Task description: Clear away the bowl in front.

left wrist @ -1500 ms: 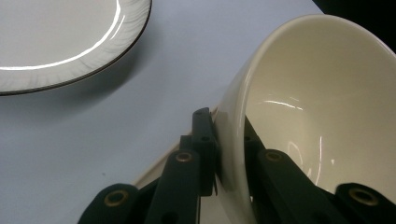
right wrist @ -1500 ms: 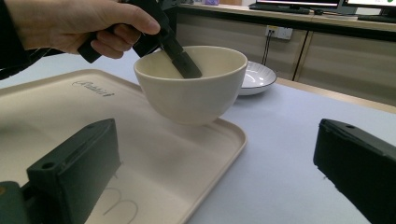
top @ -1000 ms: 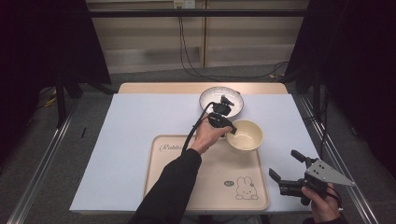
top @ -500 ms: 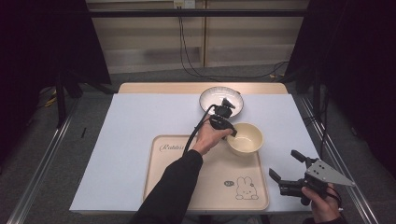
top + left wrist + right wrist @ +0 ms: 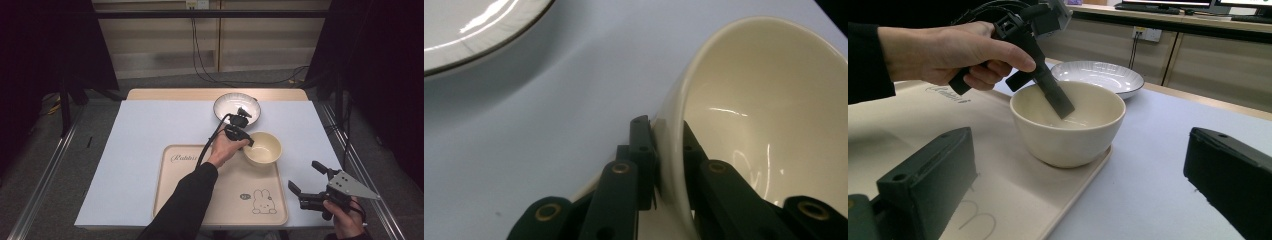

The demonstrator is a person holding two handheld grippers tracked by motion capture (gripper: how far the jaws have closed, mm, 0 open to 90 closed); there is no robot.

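Left claw pinches the cream bowl rim at 9 o'clock; lower it level onto the tray. Right claw idles spread.

Bowl on tray corner, plate behind it

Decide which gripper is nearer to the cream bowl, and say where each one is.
Left. The left gripper is clamped on the cream bowl wall, at its rim. The right gripper hangs open, apart from it, off the tray's near right corner.
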